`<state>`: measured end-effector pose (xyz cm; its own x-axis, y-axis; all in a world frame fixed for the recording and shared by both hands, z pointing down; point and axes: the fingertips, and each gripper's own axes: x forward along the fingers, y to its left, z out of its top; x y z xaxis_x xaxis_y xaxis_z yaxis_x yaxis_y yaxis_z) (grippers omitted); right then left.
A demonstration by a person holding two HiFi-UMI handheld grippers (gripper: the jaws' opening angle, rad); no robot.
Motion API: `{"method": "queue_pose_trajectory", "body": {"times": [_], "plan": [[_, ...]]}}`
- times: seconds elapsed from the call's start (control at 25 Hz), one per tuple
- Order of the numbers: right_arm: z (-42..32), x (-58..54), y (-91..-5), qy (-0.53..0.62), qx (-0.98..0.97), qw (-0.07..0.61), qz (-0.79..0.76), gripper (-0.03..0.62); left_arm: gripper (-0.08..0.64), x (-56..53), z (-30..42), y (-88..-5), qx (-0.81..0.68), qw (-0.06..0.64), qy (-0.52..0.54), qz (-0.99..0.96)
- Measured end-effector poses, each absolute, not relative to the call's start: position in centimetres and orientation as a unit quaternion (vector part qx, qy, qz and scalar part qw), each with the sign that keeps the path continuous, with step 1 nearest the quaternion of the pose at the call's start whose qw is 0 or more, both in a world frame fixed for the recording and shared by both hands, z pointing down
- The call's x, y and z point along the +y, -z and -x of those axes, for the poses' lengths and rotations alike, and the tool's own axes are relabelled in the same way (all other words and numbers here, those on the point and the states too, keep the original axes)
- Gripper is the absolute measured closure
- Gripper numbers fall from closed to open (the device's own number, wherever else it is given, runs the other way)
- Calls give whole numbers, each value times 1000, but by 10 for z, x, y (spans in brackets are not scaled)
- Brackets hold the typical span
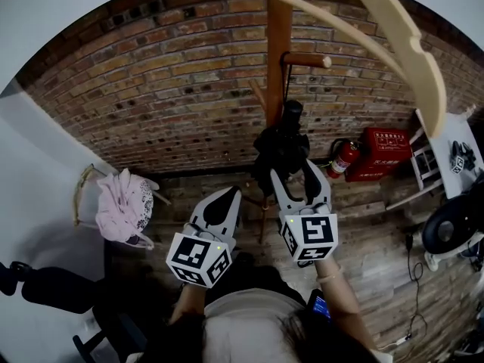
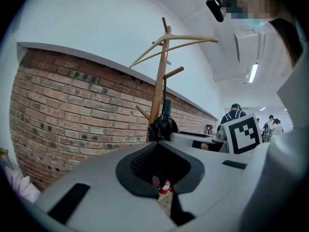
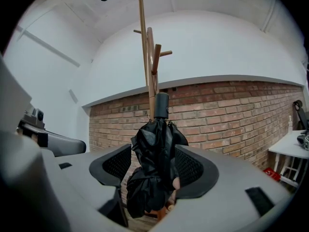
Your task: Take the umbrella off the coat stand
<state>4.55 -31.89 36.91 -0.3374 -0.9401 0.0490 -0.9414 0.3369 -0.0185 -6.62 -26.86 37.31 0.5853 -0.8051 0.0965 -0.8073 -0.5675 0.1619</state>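
A folded black umbrella [image 1: 281, 146] hangs by its strap from a peg [image 1: 306, 60] of the wooden coat stand [image 1: 278, 44], close against the pole. My right gripper [image 1: 293, 171] is open, one jaw on each side of the umbrella's lower folds. In the right gripper view the umbrella [image 3: 154, 163] fills the gap between the jaws of the right gripper [image 3: 153, 149], and bare pad shows on both sides of it. My left gripper [image 1: 229, 193] is shut and empty, lower and to the left of the stand. In the left gripper view, the umbrella [image 2: 163, 125] hangs beyond the left gripper's [image 2: 157, 141] tips.
A brick wall [image 1: 174, 89] runs behind the stand. A red fire extinguisher [image 1: 344, 159] and a red box [image 1: 386, 151] sit on the floor to the right, near a white table [image 1: 454, 153] and a black fan [image 1: 450, 225]. A pink bundle [image 1: 127, 206] lies at the left.
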Motion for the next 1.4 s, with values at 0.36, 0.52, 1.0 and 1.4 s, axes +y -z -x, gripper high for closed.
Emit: {"method": "queue_pose_trajectory", "body": {"times": [0.36,0.52,1.0,1.4], "plan": [[-42,-333,-379,-27,-799,18,-600,282,551,-284,72,-374,-426,91,-12,-900],[-40,-339,-384,-32,-794,21,-607,270,551,-290,75,-377,-417,90,-18,-904],[-36,-361,-400,-35,-771,39,-635,258,551,-313,86,-381,-397,88,-26,-913],[-40,-376,-409,-38,-750,45,-659,259,551,-327,90,-389,-384,91,-34,-918]]}}
